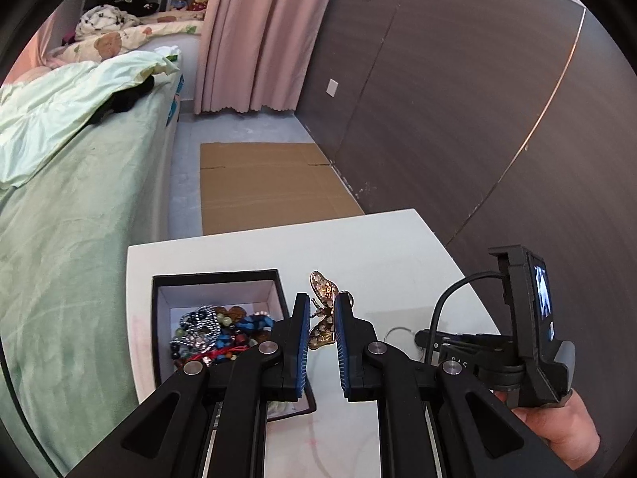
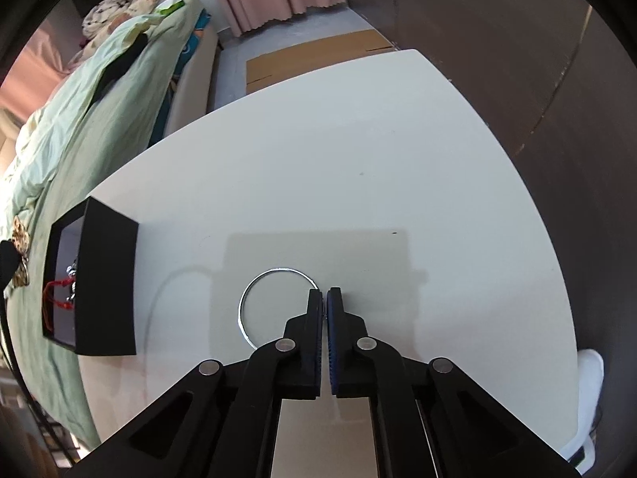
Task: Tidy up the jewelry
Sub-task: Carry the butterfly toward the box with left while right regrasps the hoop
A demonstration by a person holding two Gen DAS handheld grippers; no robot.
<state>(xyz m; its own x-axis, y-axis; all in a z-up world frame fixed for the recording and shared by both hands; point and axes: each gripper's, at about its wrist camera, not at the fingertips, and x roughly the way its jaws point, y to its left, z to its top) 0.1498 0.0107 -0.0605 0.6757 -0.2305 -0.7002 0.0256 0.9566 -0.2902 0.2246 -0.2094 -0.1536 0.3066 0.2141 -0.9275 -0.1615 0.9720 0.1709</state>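
Note:
My left gripper (image 1: 322, 306) is shut on a gold butterfly brooch (image 1: 324, 294) and holds it above the white table (image 1: 358, 247), just right of the black jewelry box (image 1: 217, 277). The box holds a pile of bead bracelets (image 1: 215, 334). My right gripper (image 2: 323, 298) is shut on the rim of a thin silver bangle (image 2: 254, 290) that lies on the table (image 2: 318, 159). The box (image 2: 107, 279) stands to its left, and the brooch (image 2: 18, 239) shows at the left edge. The right gripper (image 1: 434, 338) also shows in the left wrist view, low over the bangle (image 1: 398, 330).
A bed with green bedding (image 1: 59, 199) runs along the table's left side. Flat cardboard (image 1: 266, 183) lies on the floor beyond the table. A dark wood wall (image 1: 458, 99) is on the right, and pink curtains (image 1: 258, 32) hang at the back.

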